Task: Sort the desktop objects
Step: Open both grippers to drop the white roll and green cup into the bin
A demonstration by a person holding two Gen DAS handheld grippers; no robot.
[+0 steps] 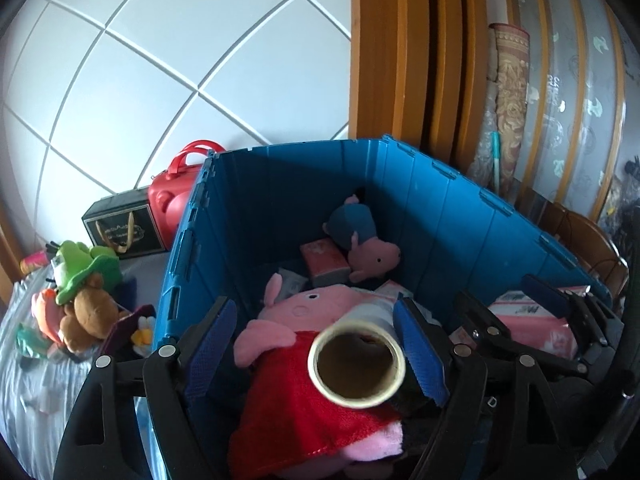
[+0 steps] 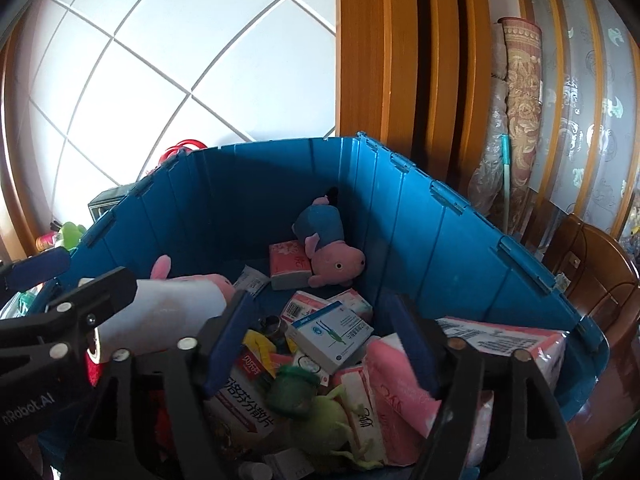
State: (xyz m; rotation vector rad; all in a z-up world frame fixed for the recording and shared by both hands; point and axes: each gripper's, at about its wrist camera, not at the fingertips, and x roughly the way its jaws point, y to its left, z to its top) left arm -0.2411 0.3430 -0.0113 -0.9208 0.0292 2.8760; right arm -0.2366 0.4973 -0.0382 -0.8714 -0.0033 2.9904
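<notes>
A blue plastic crate [image 1: 460, 216] [image 2: 440, 240] holds sorted things. My left gripper [image 1: 320, 344] is open over the crate; a white roll with a cardboard core [image 1: 356, 364] lies between its fingers against the right pad, on a big pink pig plush in a red dress [image 1: 304, 396]. The roll also shows in the right wrist view [image 2: 160, 316]. My right gripper [image 2: 320, 348] is open and empty above medicine boxes [image 2: 332, 332], a green frog plush [image 2: 328, 424] and pink tissue packs [image 2: 396, 388]. A small pig plush in blue [image 2: 328, 248] lies at the crate's back.
Left of the crate on a grey cloth lie more plush toys [image 1: 80, 300], a black box [image 1: 124, 228] and a red case [image 1: 176, 192]. Wooden door frames [image 2: 400, 60] and rolled rugs [image 2: 520, 120] stand behind; a wooden chair [image 2: 592, 280] is right.
</notes>
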